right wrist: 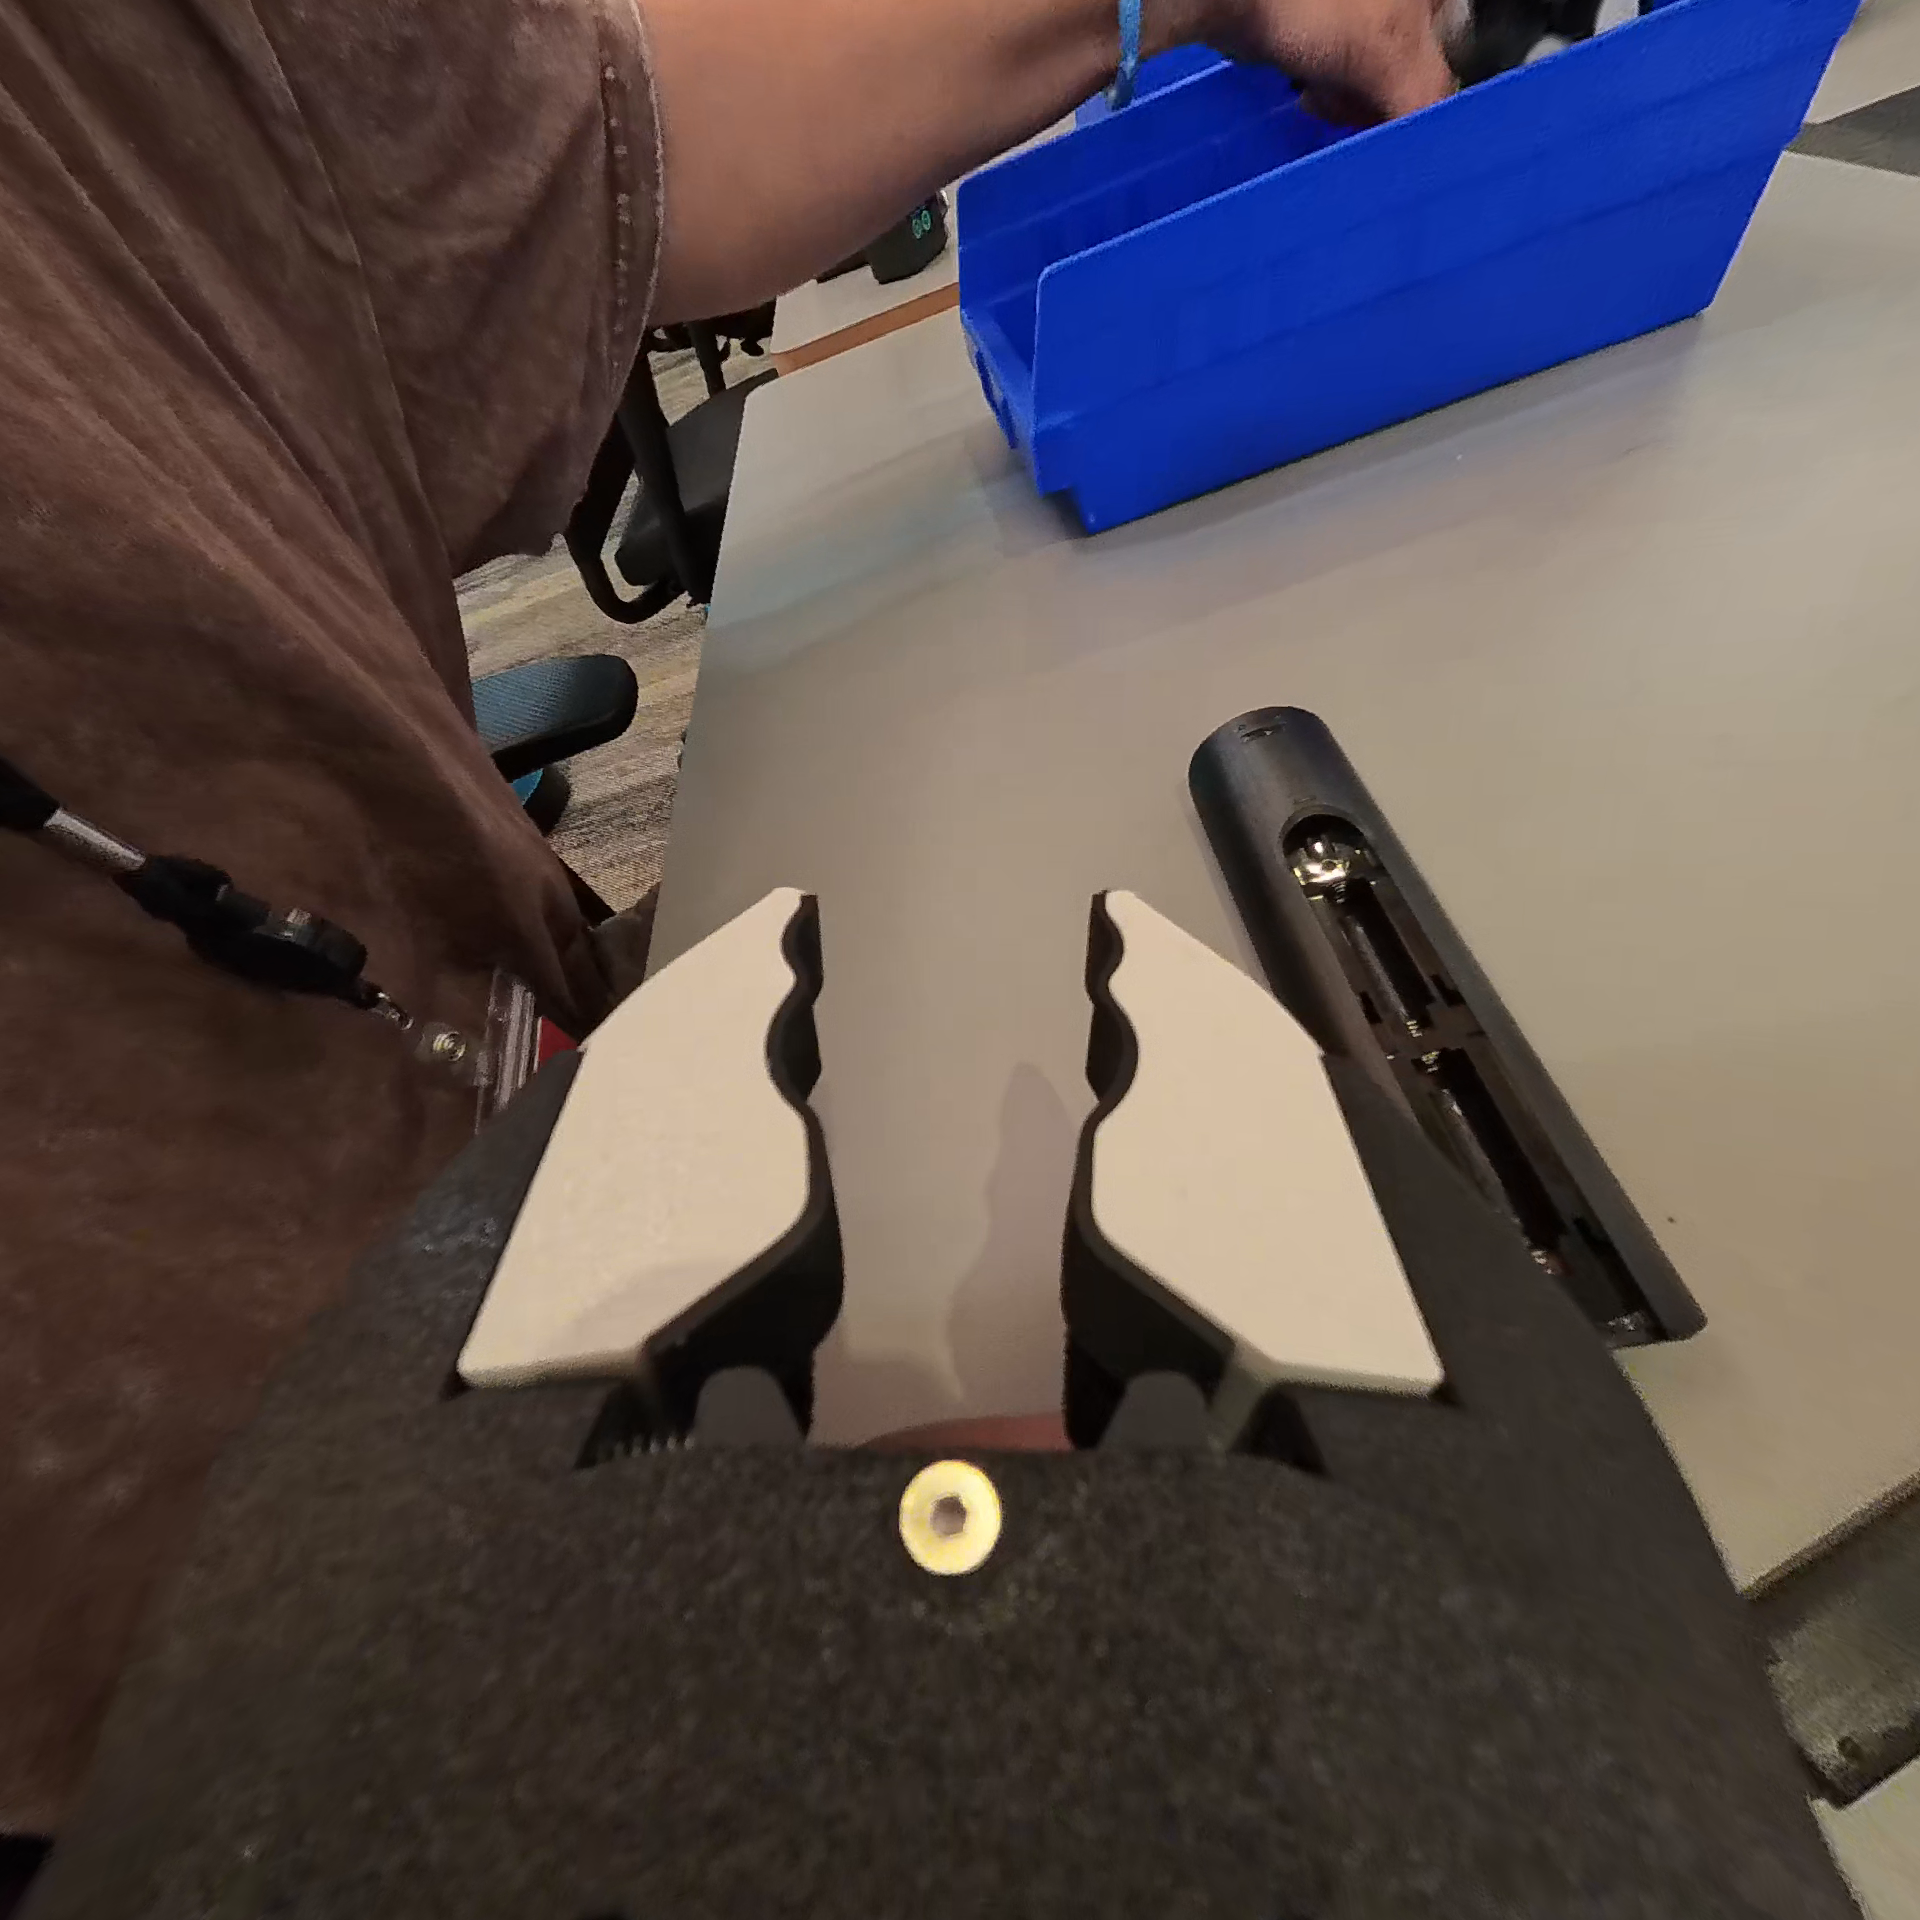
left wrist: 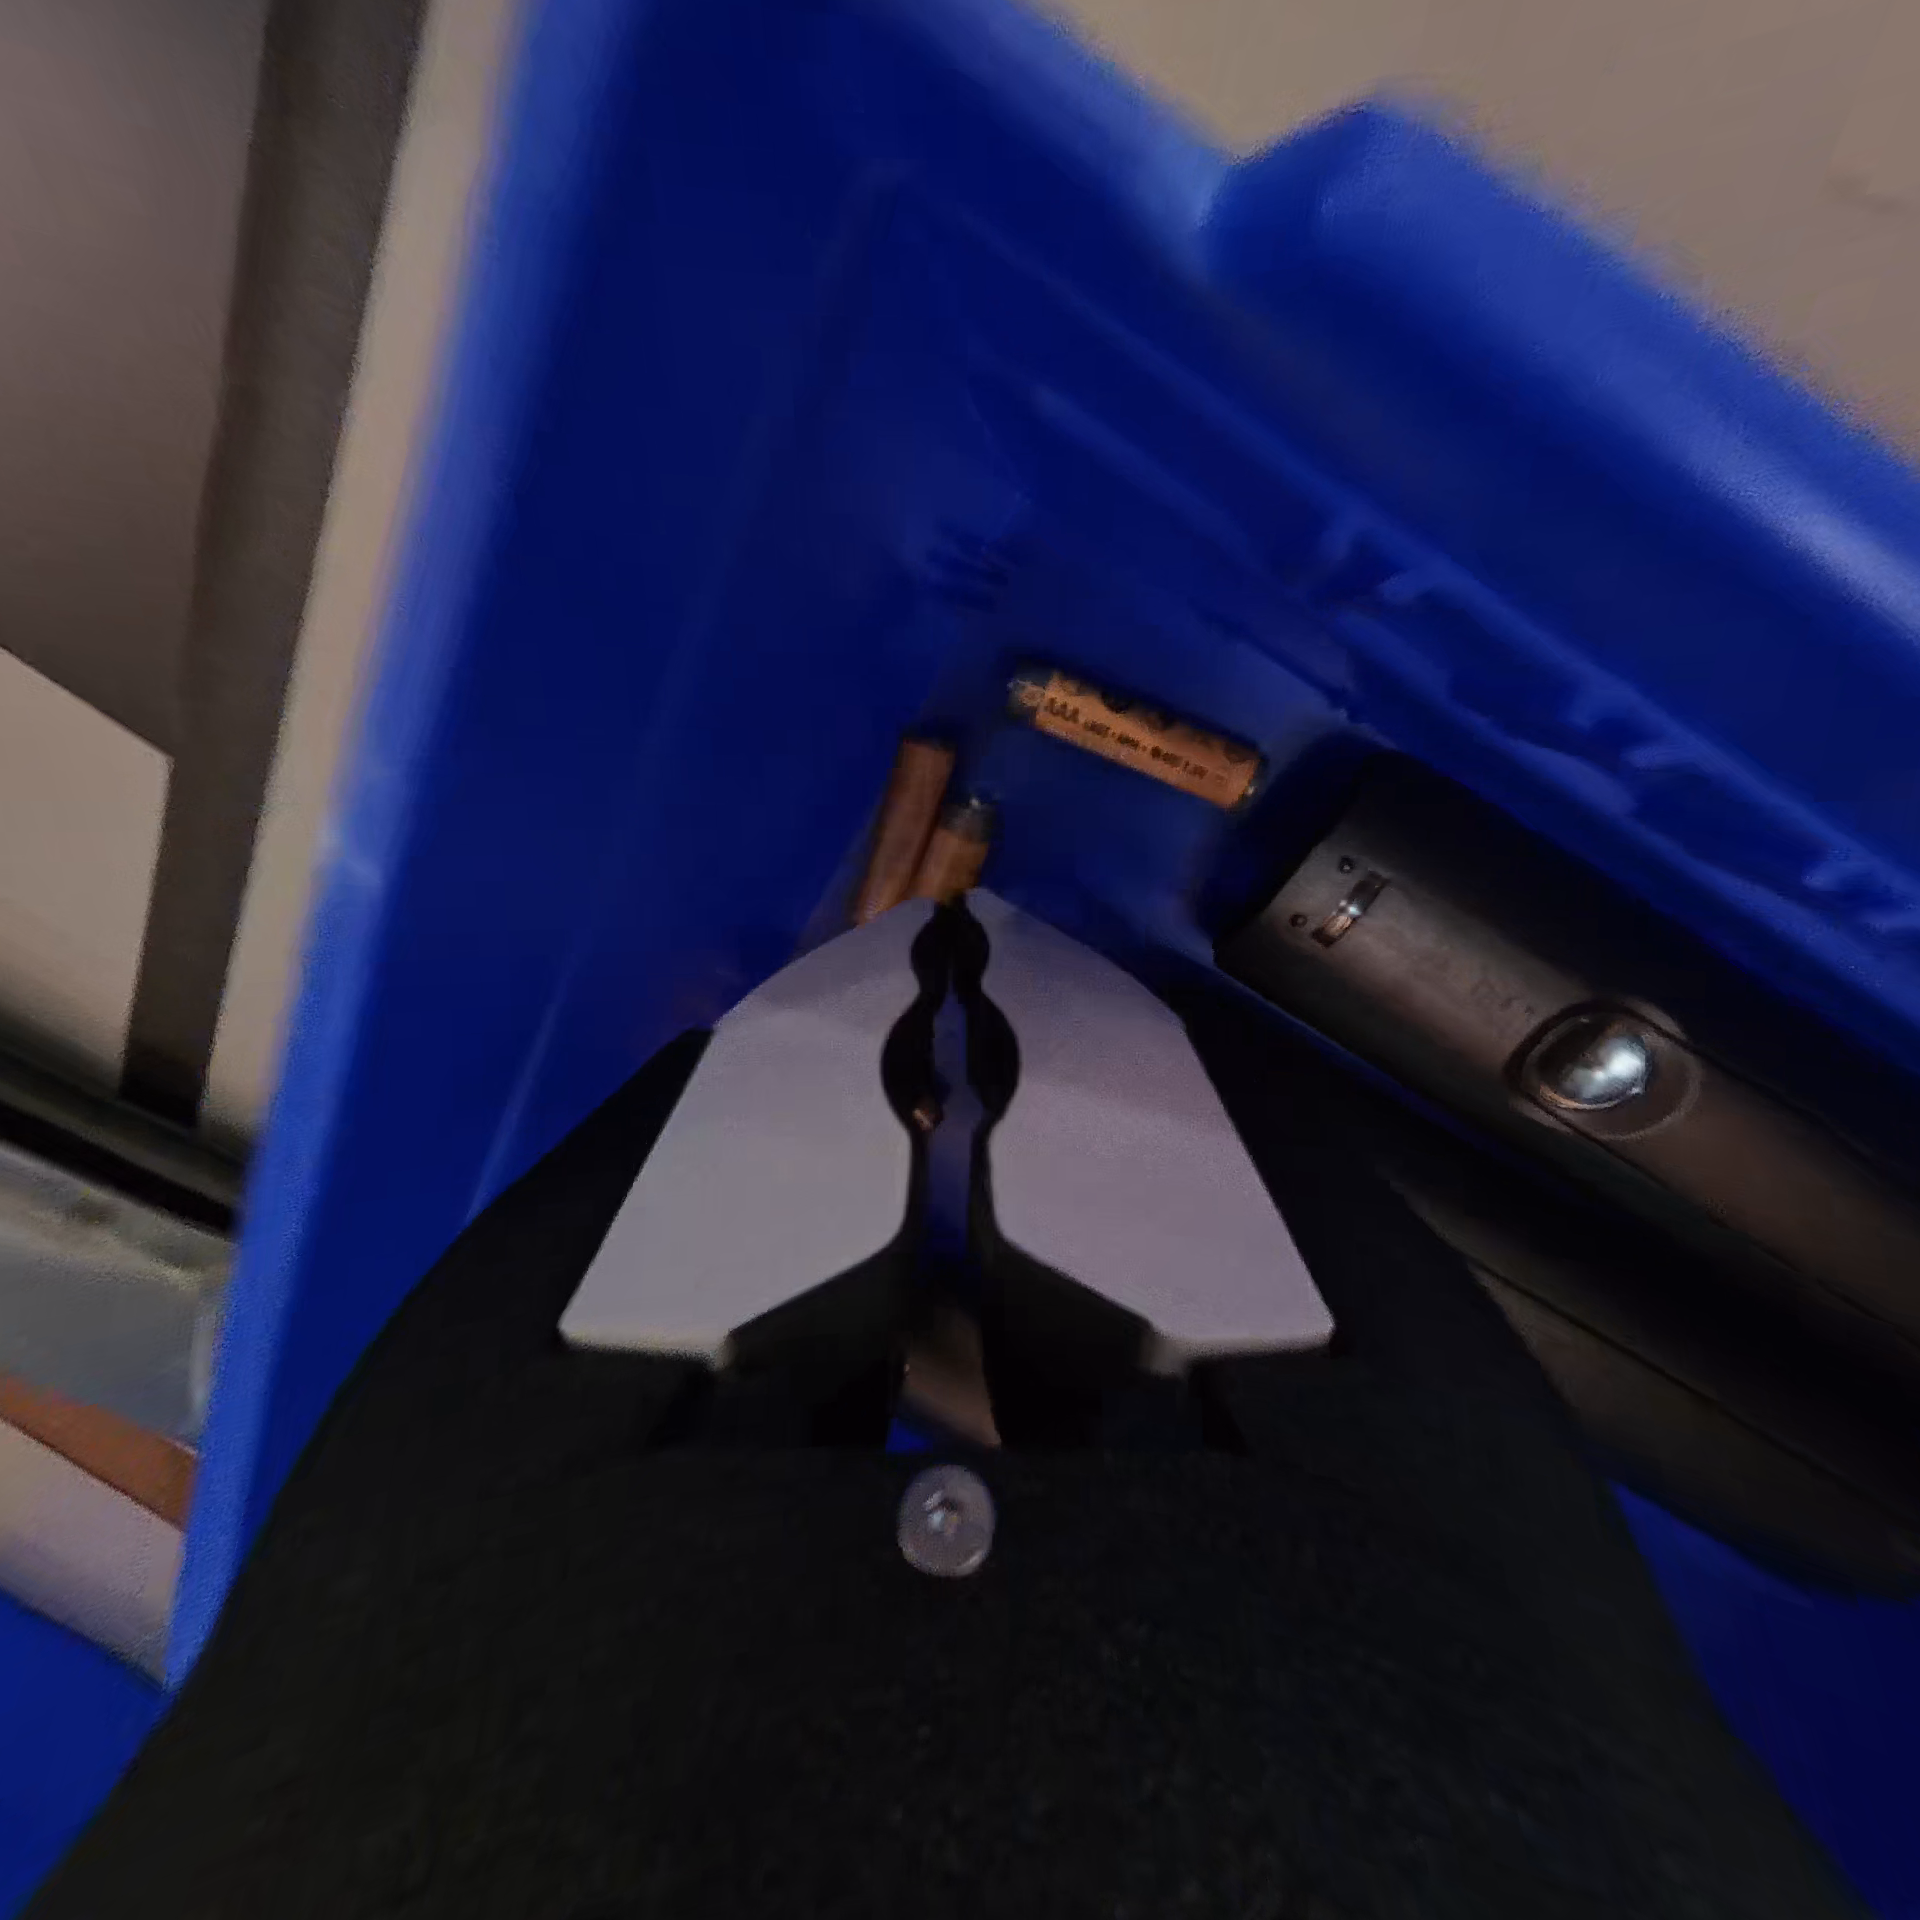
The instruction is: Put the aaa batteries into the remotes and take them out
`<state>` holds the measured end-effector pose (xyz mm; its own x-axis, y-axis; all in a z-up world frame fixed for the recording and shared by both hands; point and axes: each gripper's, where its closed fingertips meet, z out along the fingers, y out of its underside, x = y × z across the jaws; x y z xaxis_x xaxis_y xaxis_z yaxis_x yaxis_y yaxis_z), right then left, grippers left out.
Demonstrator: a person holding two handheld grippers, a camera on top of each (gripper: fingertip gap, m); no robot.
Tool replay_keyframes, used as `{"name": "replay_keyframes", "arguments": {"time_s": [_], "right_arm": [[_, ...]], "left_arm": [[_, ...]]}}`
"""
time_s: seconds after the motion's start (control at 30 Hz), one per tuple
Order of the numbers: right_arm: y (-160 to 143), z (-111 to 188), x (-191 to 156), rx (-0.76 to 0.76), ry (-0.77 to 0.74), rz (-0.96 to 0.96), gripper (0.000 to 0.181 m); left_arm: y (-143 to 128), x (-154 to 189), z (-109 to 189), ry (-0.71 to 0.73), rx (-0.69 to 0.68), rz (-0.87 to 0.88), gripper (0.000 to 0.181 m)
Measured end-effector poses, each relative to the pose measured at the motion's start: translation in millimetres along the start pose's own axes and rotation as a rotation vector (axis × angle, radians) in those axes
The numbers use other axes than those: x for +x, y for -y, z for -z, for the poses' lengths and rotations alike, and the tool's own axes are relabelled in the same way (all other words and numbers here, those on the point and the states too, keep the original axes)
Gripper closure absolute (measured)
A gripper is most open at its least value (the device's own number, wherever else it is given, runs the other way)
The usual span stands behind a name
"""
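Observation:
My left gripper point(left wrist: 951, 914) is down inside the blue bin point(left wrist: 644, 520), and its fingers stand shut. Two copper AAA batteries lie side by side in the bin's corner; one point(left wrist: 961, 847) has its near end right at my fingertips, the other point(left wrist: 902, 831) is just left of it. A third battery point(left wrist: 1138, 740) lies farther back. A black remote point(left wrist: 1507, 1039) lies in the bin to the right. My right gripper point(right wrist: 951, 914) is open and empty above the grey table point(right wrist: 1039, 675). A second black remote point(right wrist: 1434, 1018) lies just right of it, back side up, with its battery bay open.
In the right wrist view the blue bin point(right wrist: 1351, 312) stands at the table's far side, with a person's hand point(right wrist: 1351, 62) reaching into it. The person's brown-shirted body point(right wrist: 260, 520) fills the left. The table's edge point(right wrist: 686, 665) runs along the left, with office chairs beyond. The tips of one gripper are about 45 cm away from the tips of the other. My left gripper's tips are some 9 cm from the black remote point(left wrist: 1507, 1039).

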<state>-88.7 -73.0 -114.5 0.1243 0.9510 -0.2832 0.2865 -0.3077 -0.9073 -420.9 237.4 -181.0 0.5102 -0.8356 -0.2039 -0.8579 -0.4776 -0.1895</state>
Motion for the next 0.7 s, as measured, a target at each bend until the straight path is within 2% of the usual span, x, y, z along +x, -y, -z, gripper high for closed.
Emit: {"name": "replay_keyframes", "arguments": {"time_s": [0.1,0.3,0.5,0.6,0.7], "right_arm": [[1,0,0,0.004,0.003,0.001,0.132],[-2,1,-1,-0.002,0.003,-0.006,0.132],[-1,1,-1,-0.005,-0.003,-0.003,0.133],[-2,0,-1,-0.009,-0.003,-0.002,0.133],[-5,-2,-2,-0.02,-0.001,-0.004,0.133]], "left_arm": [[9,-3,18,-0.039,0.109,0.079,0.181],[-9,-4,9,-0.007,0.071,0.092,0.181],[-11,-11,31,0.037,0.134,0.103,0.181],[-13,-7,36,-0.003,0.137,0.077,0.163],[-22,-4,28,-0.011,0.058,0.043,0.158]]}}
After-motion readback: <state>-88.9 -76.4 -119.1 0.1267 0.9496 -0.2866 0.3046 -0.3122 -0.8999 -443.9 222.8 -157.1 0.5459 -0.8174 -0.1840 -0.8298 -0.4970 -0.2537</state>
